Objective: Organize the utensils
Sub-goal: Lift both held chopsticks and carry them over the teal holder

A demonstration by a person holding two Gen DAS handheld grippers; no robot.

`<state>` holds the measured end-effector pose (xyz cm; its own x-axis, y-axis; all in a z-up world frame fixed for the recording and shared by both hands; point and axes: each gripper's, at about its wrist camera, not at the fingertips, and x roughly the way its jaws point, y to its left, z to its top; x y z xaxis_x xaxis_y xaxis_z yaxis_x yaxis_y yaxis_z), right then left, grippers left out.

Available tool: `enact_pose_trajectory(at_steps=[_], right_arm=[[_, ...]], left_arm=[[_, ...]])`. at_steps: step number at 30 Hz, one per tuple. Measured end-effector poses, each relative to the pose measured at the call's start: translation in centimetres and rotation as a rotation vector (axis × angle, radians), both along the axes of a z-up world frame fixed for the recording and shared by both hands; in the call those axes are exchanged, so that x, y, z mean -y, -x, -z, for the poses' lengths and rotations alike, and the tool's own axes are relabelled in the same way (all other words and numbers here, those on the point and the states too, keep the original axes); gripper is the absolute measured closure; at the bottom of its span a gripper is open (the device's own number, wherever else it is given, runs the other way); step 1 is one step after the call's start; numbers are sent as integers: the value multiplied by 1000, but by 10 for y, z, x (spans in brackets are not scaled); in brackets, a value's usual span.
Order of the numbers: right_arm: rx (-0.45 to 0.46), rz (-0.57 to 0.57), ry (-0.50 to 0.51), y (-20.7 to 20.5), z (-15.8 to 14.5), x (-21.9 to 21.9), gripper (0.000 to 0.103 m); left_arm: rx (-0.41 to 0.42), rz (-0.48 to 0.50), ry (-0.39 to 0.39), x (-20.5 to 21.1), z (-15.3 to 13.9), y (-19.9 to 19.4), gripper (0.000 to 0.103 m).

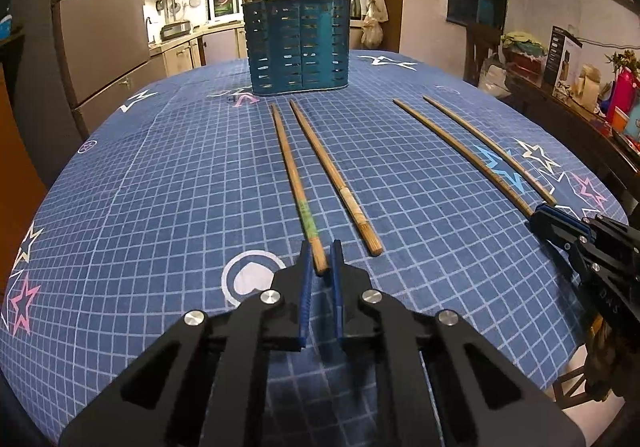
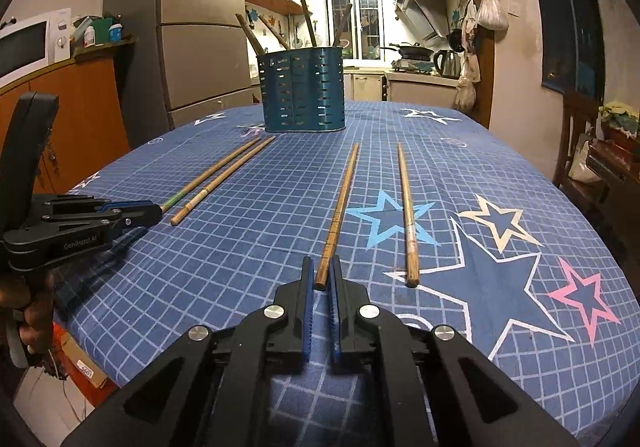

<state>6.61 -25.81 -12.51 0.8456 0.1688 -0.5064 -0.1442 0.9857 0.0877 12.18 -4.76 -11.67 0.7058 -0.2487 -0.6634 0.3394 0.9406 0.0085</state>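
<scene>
Four wooden chopsticks lie on the blue grid tablecloth (image 1: pixel 180 187), in front of a blue perforated utensil holder (image 1: pixel 298 47) (image 2: pixel 302 91) with several wooden handles sticking out. My left gripper (image 1: pixel 321 252) is shut on the near end of the green-banded chopstick (image 1: pixel 294 175), which rests on the cloth beside a second chopstick (image 1: pixel 332 171). My right gripper (image 2: pixel 321 264) is shut on the near end of the third chopstick (image 2: pixel 342 203); the fourth chopstick (image 2: pixel 406 207) lies free to its right. Each gripper also shows in the other's view: the right gripper (image 1: pixel 540 216) and the left gripper (image 2: pixel 158 207).
The table's rounded edge (image 2: pixel 600 387) falls away near both grippers. A person's hand (image 2: pixel 34 315) holds the left gripper's handle. A fridge (image 2: pixel 200 47) stands behind the table on the left, and a dark side table with clutter (image 1: pixel 592 95) on the right.
</scene>
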Motion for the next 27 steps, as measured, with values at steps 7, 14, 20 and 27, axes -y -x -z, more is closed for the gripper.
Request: enact_pose_trajectory(at_steps=[7, 14, 20, 27], right_arm=[[15, -3, 1, 5, -2, 0, 95], [91, -6, -4, 18, -34, 7, 96], [173, -23, -2, 23, -73, 16, 96], [248, -60, -7, 9, -119, 24, 96]], left_arm=[[20, -18, 35, -9, -6, 10, 97], [112, -24, 70, -22, -44, 31, 97], [204, -22, 93, -25, -81, 41, 97], [311, -12, 108, -20, -127, 34, 97]])
